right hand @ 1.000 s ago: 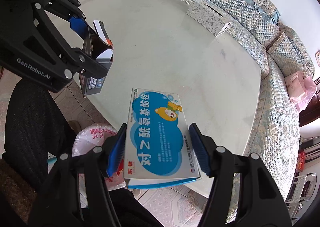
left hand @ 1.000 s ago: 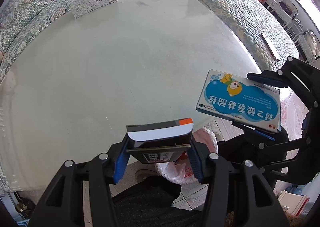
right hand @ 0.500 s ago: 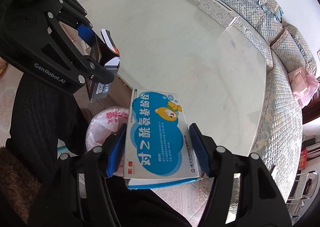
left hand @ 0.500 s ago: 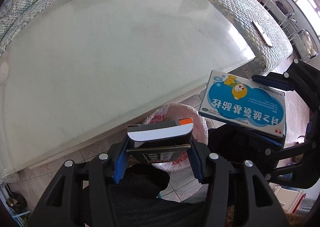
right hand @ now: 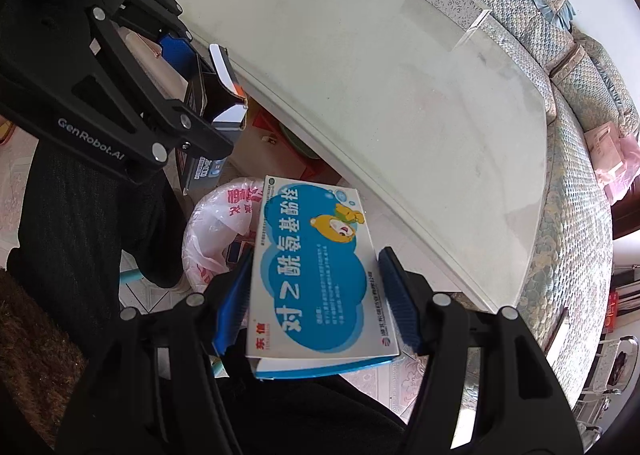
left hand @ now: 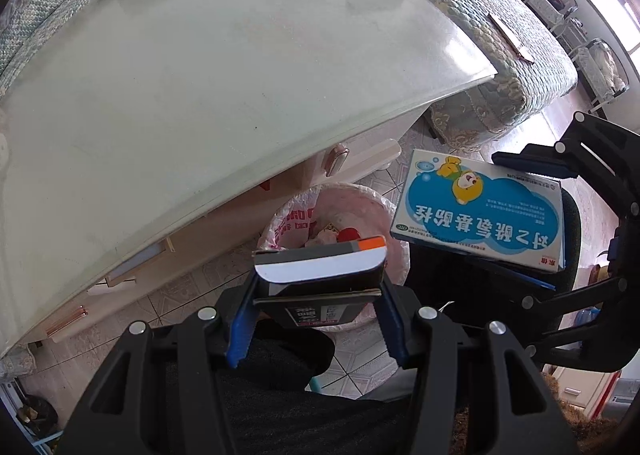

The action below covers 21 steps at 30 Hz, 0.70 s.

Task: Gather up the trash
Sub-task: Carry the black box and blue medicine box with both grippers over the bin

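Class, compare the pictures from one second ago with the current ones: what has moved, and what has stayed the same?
Both tools have pulled back off the glass table and now hang over the floor above the pink-lined trash bin, which has come into fuller view. Nothing was let go: the left tool still grips the dark box, and the right tool still grips the blue medicine box.

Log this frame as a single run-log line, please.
left gripper: shut on dark box | right gripper: shut on blue medicine box | both above bin | nothing released
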Each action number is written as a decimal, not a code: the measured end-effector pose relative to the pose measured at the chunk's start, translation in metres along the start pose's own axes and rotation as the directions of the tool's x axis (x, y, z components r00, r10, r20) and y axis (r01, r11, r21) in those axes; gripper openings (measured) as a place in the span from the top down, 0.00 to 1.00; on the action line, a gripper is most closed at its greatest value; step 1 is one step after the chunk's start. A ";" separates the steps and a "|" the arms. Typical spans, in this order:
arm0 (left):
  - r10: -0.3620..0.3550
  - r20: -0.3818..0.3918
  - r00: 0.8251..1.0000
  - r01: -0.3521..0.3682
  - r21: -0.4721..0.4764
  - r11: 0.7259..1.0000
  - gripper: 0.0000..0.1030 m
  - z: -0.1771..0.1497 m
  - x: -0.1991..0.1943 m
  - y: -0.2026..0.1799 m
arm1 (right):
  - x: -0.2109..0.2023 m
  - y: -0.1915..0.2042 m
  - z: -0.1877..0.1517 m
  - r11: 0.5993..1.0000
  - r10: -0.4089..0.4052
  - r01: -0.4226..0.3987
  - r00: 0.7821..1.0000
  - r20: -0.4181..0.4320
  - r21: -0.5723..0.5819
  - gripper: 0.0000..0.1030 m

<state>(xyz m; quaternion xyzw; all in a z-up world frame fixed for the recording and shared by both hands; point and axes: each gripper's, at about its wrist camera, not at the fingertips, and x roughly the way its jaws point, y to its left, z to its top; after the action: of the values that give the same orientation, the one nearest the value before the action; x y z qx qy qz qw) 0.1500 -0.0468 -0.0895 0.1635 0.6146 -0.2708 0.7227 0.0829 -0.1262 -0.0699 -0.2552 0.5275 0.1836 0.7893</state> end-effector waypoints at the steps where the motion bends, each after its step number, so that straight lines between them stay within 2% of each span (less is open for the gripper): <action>1: -0.004 -0.004 1.000 0.004 -0.001 1.000 0.50 -0.001 0.003 -0.001 | 0.002 0.001 -0.002 1.000 0.001 -0.001 1.000 -0.004 -0.002 0.41; 13: -0.019 -0.056 0.998 0.022 0.045 0.999 0.50 -0.012 0.043 -0.009 | 0.040 0.011 -0.013 0.999 0.051 -0.050 0.997 -0.056 0.021 0.41; 21: -0.049 -0.096 0.994 0.052 0.025 0.998 0.50 -0.016 0.078 -0.004 | 0.069 0.011 -0.018 0.996 0.079 -0.076 0.993 -0.082 0.042 0.41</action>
<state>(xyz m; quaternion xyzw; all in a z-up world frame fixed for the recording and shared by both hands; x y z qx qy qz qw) 0.1425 -0.0561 -0.1684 0.1703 0.6484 -0.2893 0.6833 0.0888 -0.1265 -0.1415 -0.2265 0.5731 0.1930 0.7636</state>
